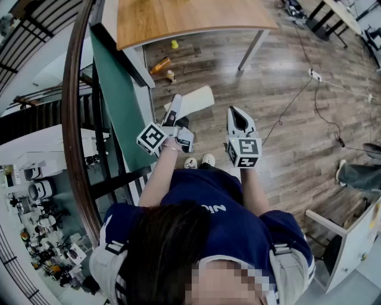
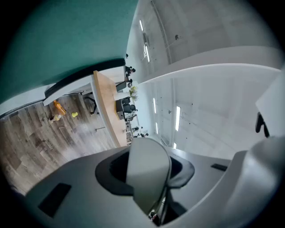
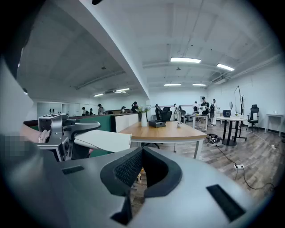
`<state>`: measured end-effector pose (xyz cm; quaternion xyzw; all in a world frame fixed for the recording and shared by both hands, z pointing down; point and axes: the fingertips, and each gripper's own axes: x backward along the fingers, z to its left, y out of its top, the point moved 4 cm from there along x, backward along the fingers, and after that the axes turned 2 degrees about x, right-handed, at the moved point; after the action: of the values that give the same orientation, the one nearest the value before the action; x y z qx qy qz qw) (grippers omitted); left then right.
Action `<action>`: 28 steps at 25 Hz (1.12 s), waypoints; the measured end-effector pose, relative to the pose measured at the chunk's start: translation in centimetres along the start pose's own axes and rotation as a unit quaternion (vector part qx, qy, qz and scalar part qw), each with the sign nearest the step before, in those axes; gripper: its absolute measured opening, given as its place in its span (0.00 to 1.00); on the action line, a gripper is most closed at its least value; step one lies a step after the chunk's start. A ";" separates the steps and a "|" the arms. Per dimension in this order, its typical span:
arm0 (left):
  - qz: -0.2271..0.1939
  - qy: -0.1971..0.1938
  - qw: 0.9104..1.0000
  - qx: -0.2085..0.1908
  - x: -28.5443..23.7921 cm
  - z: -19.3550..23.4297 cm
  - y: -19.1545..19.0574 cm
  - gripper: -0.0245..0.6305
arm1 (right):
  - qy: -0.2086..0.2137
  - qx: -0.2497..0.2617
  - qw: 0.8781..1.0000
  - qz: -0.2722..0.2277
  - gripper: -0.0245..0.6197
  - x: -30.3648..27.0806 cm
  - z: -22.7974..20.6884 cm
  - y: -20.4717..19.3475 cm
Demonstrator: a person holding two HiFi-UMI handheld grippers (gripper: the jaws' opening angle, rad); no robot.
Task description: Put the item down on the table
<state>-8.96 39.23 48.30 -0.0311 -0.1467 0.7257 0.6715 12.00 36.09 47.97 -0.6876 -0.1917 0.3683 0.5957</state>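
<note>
The left gripper (image 1: 174, 114) has its jaws narrowed onto the item (image 1: 196, 100), a flat white piece. In the left gripper view the piece stands edge-on between the pads and is clamped near its lower end. In the head view the item sticks out from the jaws toward 2 o'clock, in the air above the wooden floor (image 1: 297, 137) and apart from the table (image 1: 178, 18), which lies at 12 o'clock. The right gripper (image 1: 240, 121) is at 3 o'clock of the left one, near it but not touching. Its jaws are fully together with nothing between them, as the right gripper view shows. A green partition (image 1: 116, 101) runs at 9 o'clock of the left gripper. An orange bottle (image 1: 159, 64) lies on the floor by the table's edge, at 12 o'clock of the item.
</note>
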 end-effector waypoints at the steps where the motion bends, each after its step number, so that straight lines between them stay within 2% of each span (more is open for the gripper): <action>1: 0.001 0.002 1.000 -0.004 0.0 0.0 0.0 0.26 | 0.000 0.001 1.000 0.002 0.05 0.0 0.0 0.0; 8: 0.009 0.013 1.000 -0.003 0.0 0.7 -0.4 0.26 | -0.007 0.019 1.000 0.011 0.05 -0.6 -0.6 -0.3; 17: 0.028 0.035 0.999 -0.009 0.2 1.6 -2.5 0.26 | -0.013 0.001 1.000 0.018 0.06 -0.2 -2.3 -1.3; 18: 0.028 0.033 0.999 -0.002 0.1 1.5 -2.8 0.26 | -0.007 -0.003 1.000 0.018 0.08 -0.2 -2.5 -1.3; 19: 0.028 0.031 0.999 0.002 0.1 1.5 -3.1 0.26 | 0.001 -0.008 1.000 0.017 0.15 -0.3 -2.6 -1.3; 22: 0.018 0.021 0.999 0.016 -0.1 1.5 -3.4 0.26 | 0.023 -0.024 0.999 0.008 0.50 -0.8 -2.9 -0.9; 25: 0.008 0.028 0.999 0.019 -0.4 1.9 -3.2 0.26 | 0.031 -0.023 0.999 0.005 0.60 -1.5 -3.4 -0.6; 28: -0.004 0.033 0.999 0.025 -1.0 2.2 -3.0 0.26 | 0.036 -0.017 0.999 0.014 0.64 -2.2 -3.9 -0.9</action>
<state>-6.48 38.07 51.03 -0.0373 -0.1065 0.7253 0.6791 13.57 32.04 49.48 -0.7131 -0.1668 0.3478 0.5854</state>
